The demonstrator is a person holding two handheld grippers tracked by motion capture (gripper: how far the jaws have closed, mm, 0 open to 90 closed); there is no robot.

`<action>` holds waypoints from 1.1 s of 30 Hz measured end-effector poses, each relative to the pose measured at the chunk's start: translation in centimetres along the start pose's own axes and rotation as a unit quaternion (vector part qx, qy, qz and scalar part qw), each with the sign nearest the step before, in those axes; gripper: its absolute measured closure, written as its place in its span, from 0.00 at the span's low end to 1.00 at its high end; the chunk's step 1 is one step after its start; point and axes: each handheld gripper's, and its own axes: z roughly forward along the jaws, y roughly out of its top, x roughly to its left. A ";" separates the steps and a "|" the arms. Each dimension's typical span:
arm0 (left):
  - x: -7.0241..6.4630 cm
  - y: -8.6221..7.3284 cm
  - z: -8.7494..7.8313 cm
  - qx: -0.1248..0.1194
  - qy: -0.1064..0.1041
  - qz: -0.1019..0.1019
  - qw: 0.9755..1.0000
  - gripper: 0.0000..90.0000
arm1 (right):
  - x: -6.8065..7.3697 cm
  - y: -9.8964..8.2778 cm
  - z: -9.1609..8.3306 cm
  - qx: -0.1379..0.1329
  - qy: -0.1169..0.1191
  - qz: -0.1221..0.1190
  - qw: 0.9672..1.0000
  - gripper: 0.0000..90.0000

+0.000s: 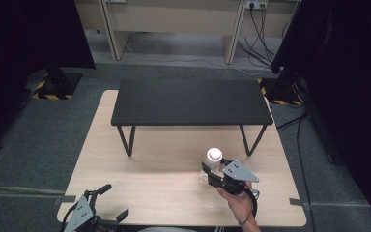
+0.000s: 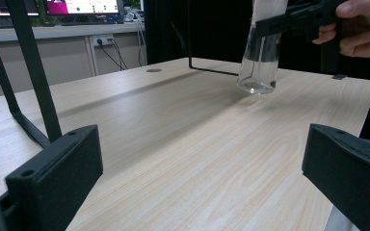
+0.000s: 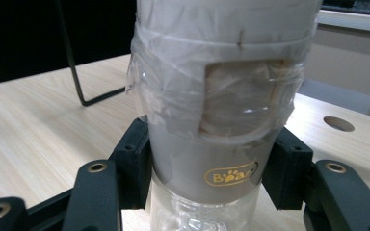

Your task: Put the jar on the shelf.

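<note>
A clear bottle (image 1: 214, 155) with a white cap and a grey band stands upright on the light wooden table (image 1: 149, 179), right of centre. My right gripper (image 1: 211, 170) is shut on it, with the black pads (image 3: 136, 159) pressing the grey band of the bottle (image 3: 221, 120) from both sides. In the left gripper view the bottle (image 2: 259, 67) stands far off with that right gripper (image 2: 294, 21) and a hand around it. My left gripper (image 1: 116, 200) hovers open at the table's near left corner, its jaws (image 2: 197, 178) wide apart with bare table between them.
A low black stand (image 1: 191, 101) on thin metal legs (image 1: 128, 140) spans the far half of the table. A round cable hole (image 3: 338, 123) is cut in the table top. Grey floor, cables and dark curtains surround the table.
</note>
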 end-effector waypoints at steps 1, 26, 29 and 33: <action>0.0 0.0 0.0 0.000 0.000 0.000 1.000 0.00 | 0.0 0.3 -0.2 0.000 0.004 0.004 1.000 0.49; 0.1 0.0 0.1 0.001 -0.001 -0.001 1.000 0.00 | 0.0 3.9 -1.5 0.001 0.041 -0.005 0.999 0.50; 0.1 0.0 0.1 0.000 -0.001 -0.003 1.000 0.00 | 0.0 4.7 -1.7 -0.005 0.051 -0.002 0.999 0.50; 0.1 0.0 0.1 0.001 0.000 -0.002 1.000 0.00 | 0.0 5.7 -2.0 -0.011 0.065 0.003 0.998 0.50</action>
